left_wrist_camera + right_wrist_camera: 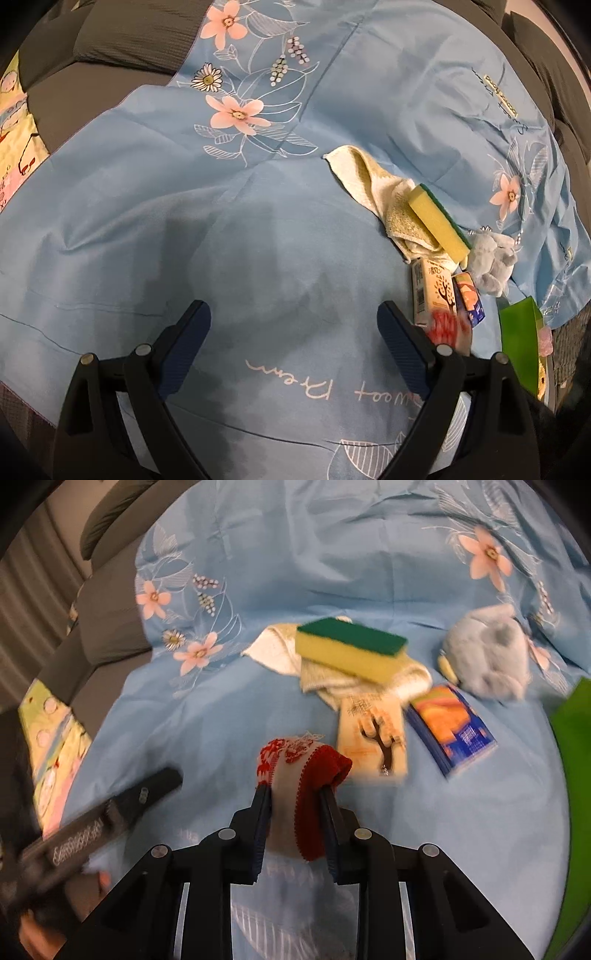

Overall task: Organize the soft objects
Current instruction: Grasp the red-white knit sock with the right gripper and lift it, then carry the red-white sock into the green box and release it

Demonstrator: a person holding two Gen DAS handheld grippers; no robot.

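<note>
My right gripper (295, 794) is shut on a red and white knitted sock (301, 771) and holds it above the blue floral sheet (332, 565). The sock shows blurred in the left wrist view (447, 326). My left gripper (293, 317) is open and empty over bare sheet (147, 206), left of the pile. A yellow and green sponge (351, 648) (437, 218) lies on a cream towel (332, 681) (373, 177). A grey plush toy (487, 653) (491, 258) lies to the right.
A beige tissue pack with a tree print (376, 738) (434, 291) and a blue and orange pack (452, 727) (469, 299) lie near the sock. A green container (572, 775) (521, 343) stands at the right edge. Grey pillows (129, 33) lie at the back left.
</note>
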